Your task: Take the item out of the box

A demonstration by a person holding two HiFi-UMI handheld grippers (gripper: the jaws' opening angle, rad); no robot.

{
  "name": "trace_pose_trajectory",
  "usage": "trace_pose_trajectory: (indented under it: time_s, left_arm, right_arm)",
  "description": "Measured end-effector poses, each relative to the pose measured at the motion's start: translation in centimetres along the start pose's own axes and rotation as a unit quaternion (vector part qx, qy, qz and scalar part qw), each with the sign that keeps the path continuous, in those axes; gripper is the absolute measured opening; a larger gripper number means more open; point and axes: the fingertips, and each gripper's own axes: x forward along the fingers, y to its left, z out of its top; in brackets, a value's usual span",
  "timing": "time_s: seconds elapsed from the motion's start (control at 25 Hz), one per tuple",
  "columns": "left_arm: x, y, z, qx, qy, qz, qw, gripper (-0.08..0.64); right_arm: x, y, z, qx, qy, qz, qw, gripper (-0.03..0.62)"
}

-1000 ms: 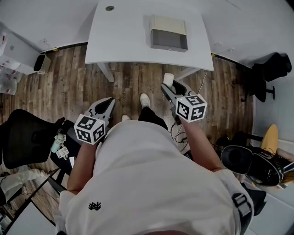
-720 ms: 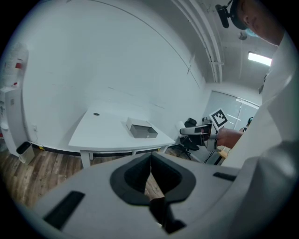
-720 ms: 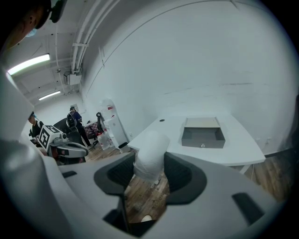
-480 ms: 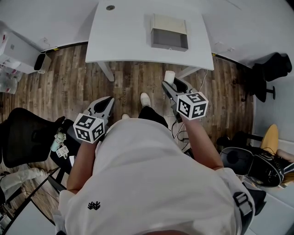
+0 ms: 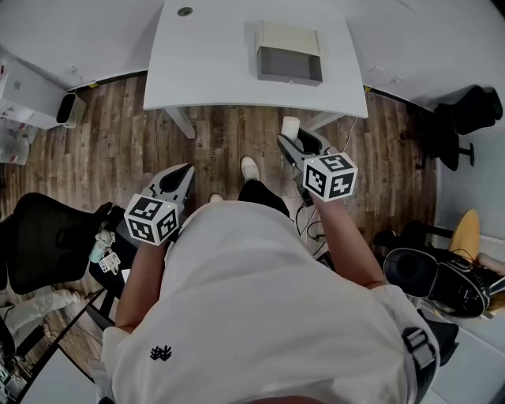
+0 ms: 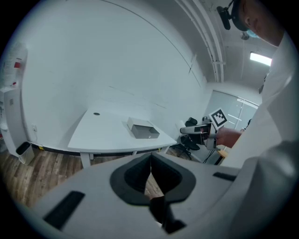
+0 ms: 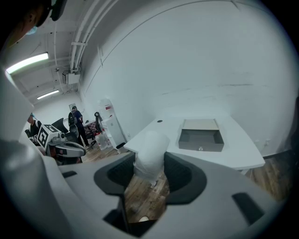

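The white soft-wrapped cylindrical item (image 7: 150,153) is out of the open grey rectangular box (image 5: 289,65). The right gripper (image 5: 296,147) grips it between its jaws, well short of the box and clear of the white desk (image 5: 205,63), one end protruding toward the box. The left gripper (image 5: 181,178), farther from the box, has its jaws closed together, empty. Extraction appears complete.

White item (image 7: 148,151) — grey box (image 7: 201,136) — white table (image 7: 239,156)

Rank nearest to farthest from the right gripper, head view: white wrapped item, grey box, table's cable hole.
1. white wrapped item, held in the right gripper.
2. grey box, on the table ahead.
3. cable hole, table's far left corner.
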Motion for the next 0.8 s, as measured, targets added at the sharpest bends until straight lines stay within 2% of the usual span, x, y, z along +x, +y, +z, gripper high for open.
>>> trace_pose_trajectory:
  time_s: [0.44, 0.8]
  left_arm:
    - [2.2, 0.9, 1.0, -0.002, 0.010, -0.004, 0.9999, 0.008]
    - [5.6, 1.9, 2.8, -0.010, 0.015, 0.005, 0.9998, 0.008]
  right_arm:
    - [1.4, -2.3, 0.8, 0.011, 0.003, -0.005, 1.000, 0.198]
    - [3.7, -5.9, 2.1, 0.014, 0.014, 0.001, 1.000, 0.198]
